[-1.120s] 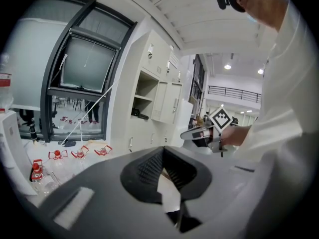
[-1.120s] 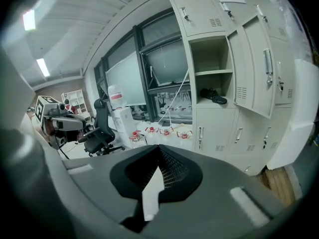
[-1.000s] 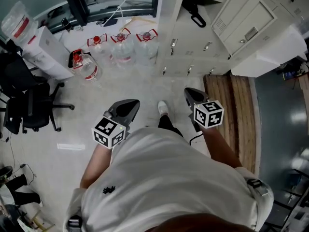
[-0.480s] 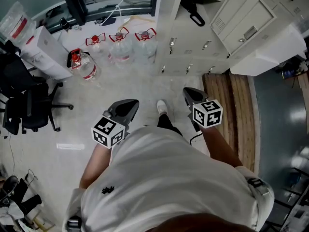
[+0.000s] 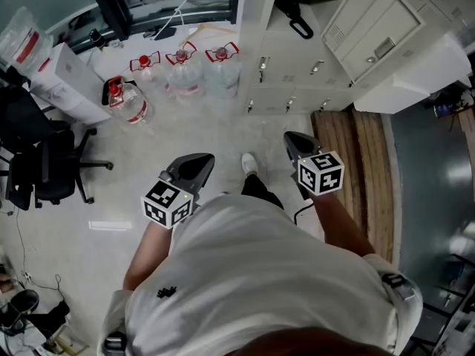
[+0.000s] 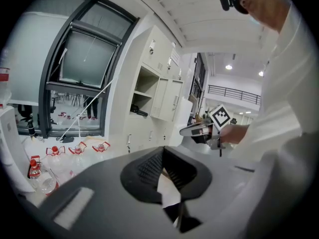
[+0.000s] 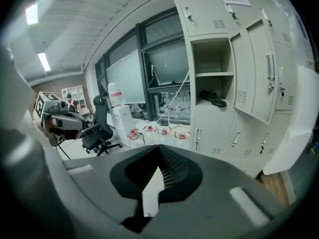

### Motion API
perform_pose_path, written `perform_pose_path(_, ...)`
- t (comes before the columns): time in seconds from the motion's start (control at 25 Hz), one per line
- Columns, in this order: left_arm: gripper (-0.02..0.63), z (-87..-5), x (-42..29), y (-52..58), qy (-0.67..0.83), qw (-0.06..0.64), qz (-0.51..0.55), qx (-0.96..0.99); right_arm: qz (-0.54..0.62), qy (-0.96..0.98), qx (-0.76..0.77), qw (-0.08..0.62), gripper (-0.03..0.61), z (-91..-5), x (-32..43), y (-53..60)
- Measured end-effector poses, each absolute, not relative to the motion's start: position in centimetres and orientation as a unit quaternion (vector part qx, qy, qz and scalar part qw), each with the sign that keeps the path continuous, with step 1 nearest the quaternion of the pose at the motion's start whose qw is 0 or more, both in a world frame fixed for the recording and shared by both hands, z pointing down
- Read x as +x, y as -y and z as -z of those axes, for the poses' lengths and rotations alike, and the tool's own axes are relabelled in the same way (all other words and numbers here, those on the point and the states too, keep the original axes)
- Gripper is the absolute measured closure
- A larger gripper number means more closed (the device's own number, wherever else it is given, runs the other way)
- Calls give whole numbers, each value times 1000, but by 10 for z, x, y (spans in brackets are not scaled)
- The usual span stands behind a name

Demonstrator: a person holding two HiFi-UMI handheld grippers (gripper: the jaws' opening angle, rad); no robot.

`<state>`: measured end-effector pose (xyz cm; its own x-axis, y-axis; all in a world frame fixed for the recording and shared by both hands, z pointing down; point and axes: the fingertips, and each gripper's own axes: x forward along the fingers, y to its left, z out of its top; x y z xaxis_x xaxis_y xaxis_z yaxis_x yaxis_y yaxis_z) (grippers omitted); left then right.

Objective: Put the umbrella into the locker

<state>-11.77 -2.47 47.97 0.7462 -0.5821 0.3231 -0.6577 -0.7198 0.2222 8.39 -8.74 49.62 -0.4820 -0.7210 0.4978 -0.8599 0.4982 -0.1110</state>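
Observation:
A black folded umbrella (image 5: pixel 296 21) lies on the lower shelf of the open locker (image 5: pixel 261 21), whose door (image 5: pixel 369 30) is swung out to the right. The right gripper view shows the umbrella (image 7: pixel 213 98) on that shelf inside the locker (image 7: pixel 212 75); in the left gripper view the umbrella (image 6: pixel 139 112) is small and far off. My left gripper (image 5: pixel 194 166) and right gripper (image 5: pixel 295 146) are held at waist height, well short of the lockers. Both are shut and hold nothing: the left gripper (image 6: pixel 162 150) and the right gripper (image 7: pixel 159 149) have their tips together.
Several water jugs (image 5: pixel 182 69) with red caps stand on the floor left of the lockers. A black office chair (image 5: pixel 44 158) is at the far left. Wooden planks (image 5: pixel 356 165) lie on the floor to the right, under a white box (image 5: pixel 415 80).

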Motion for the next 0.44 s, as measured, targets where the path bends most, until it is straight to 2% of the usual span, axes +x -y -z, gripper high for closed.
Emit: perform_pose_path(0.44, 558, -485, -115, 42, 342, 174, -113, 916, -172, 841, 476, 190, 577, -491, 97, 119)
